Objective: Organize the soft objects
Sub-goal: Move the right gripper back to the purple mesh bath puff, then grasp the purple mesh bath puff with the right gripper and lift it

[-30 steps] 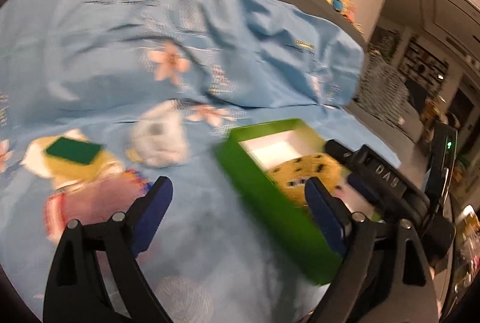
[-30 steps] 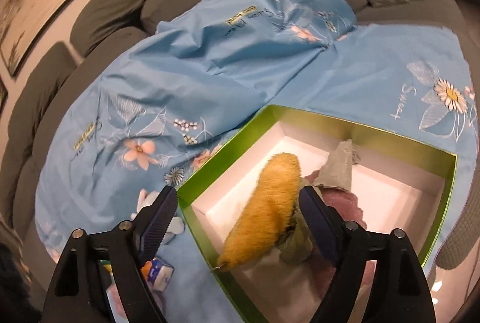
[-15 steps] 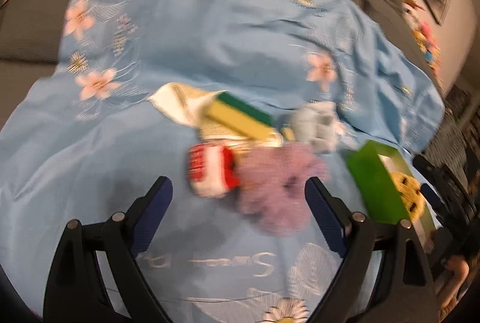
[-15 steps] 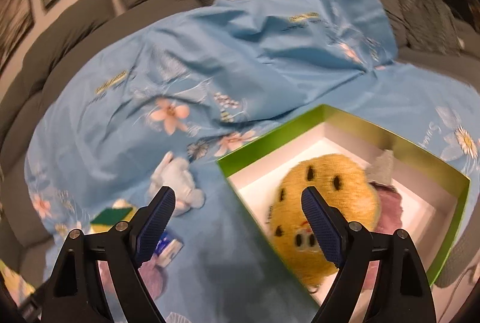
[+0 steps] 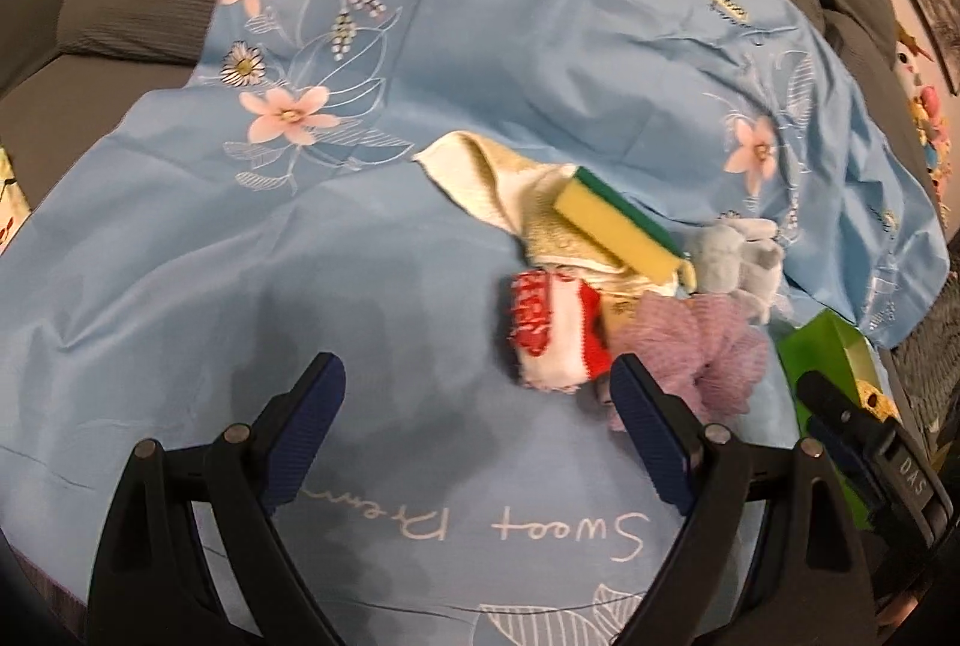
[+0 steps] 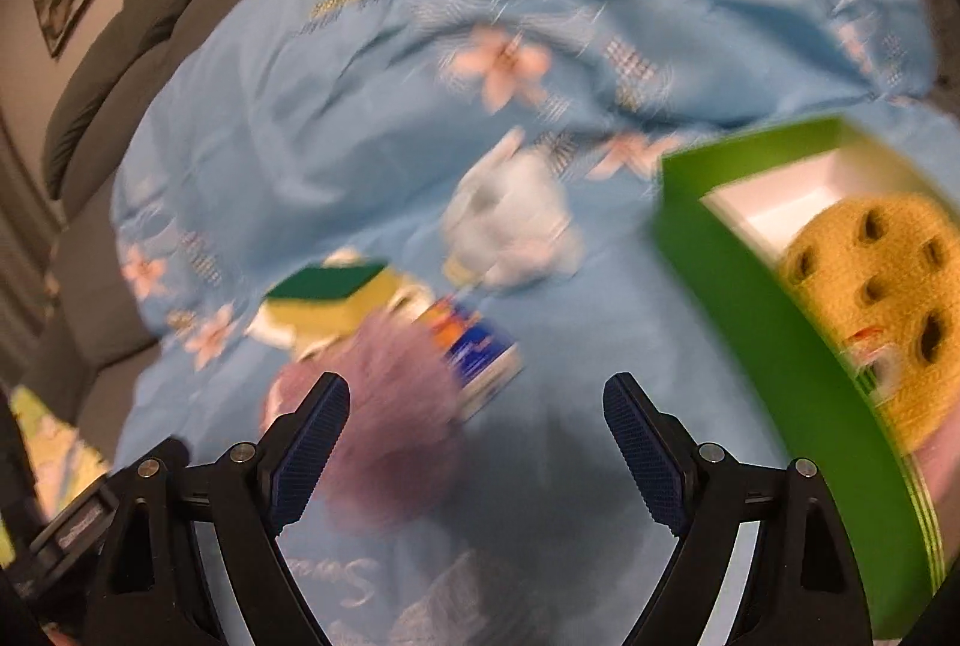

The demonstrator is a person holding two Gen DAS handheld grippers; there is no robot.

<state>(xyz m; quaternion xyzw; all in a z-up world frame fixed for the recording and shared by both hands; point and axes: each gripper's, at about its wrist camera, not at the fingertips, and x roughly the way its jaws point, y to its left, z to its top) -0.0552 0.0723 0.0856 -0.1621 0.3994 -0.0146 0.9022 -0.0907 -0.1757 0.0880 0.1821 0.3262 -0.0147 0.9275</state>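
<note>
Left wrist view, left to right. A grey sofa was seen at the upper left, draped with a blue flowered sheet that filled most of the frame. The left gripper was noted low in the frame with jaws spread wide and only bare sheet between them; nothing was held. Right of centre a loose heap was recorded: a cream cloth, a yellow and green sponge lying on it, a red and white knit piece just below, a purple mesh puff touching it at the gripper's right finger, and a pale plush toy above the puff. A corner of the green box was seen at the right edge.

Right wrist view, blurred. The sponge and the puff were seen lower left, a small printed packet beside the puff, the plush toy at centre. The right gripper was likewise wide apart and empty, the puff partly behind its left finger. The box at right held a yellow spotted plush.

Step judged: between placements, reaching for the next item. The next move would call for lowering onto one piece, likely the puff or knit piece, closing without snagging the sheet, then carrying it to the box.
</note>
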